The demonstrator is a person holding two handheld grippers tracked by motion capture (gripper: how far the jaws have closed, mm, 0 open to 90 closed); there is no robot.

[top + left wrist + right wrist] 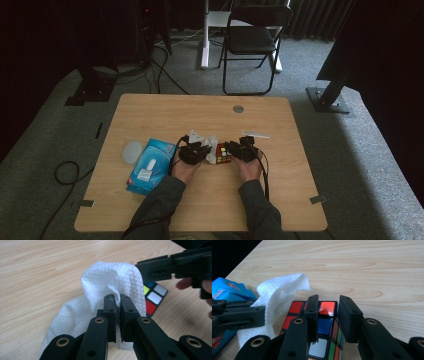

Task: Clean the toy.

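A white textured wipe point(110, 282) is bunched up against the left side of a Rubik's cube point(222, 153) at the middle of the wooden table point(165, 107). My left gripper point(117, 298) is shut on a fold of the wipe, also seen in the high view point(204, 152). My right gripper point(328, 302) comes at the cube point(325, 326) from its right, its jaws set around the cube's near upper edge, gripping it. The wipe point(279, 292) drapes beside the cube's red face. The cube's blue, yellow, white and red stickers point(153, 297) peek from behind the wipe.
A blue tissue pack point(150, 165) lies left of my hands, with a pale round lid point(132, 151) beside it. A small white part point(255, 134) lies behind the right gripper. A folding chair point(252, 40) stands beyond the table.
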